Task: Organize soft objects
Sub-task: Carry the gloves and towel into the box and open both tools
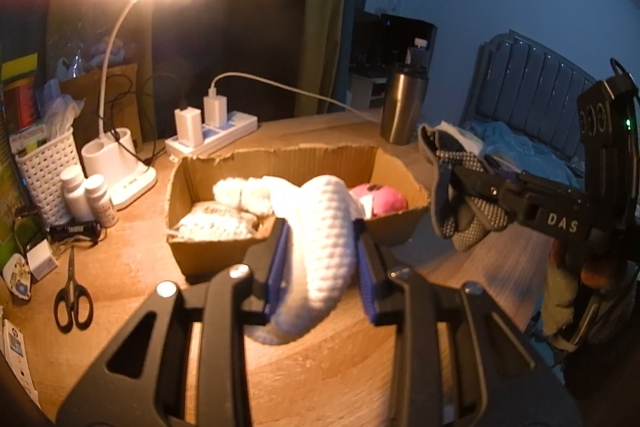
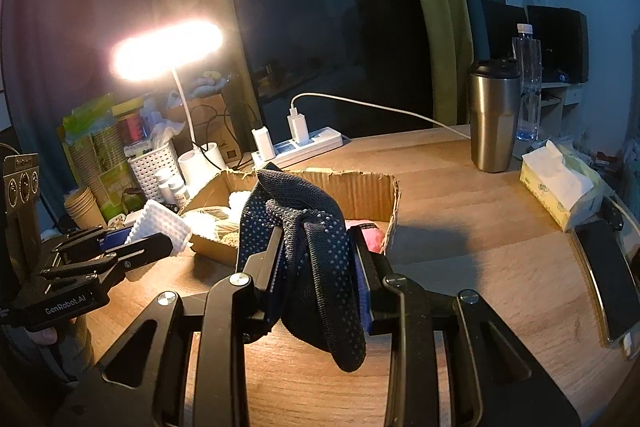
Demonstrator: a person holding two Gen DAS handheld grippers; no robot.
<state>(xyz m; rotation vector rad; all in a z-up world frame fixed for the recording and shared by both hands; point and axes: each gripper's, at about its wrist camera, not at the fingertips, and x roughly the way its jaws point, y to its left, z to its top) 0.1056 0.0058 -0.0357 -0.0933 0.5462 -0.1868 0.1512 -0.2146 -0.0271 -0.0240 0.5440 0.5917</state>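
Above desk, left gripper (image 1: 320, 247) pinches white knit sock (image 1: 324, 239); right gripper (image 2: 316, 259) pinches dark dotted glove (image 2: 312, 251). Cardboard box (image 1: 280, 159) at twelve o'clock.

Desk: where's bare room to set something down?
Bare wood between the cardboard box, the steel tumbler and the tissue pack; also in front of the box. Crowded at the left by the lamp, bottles and scissors.
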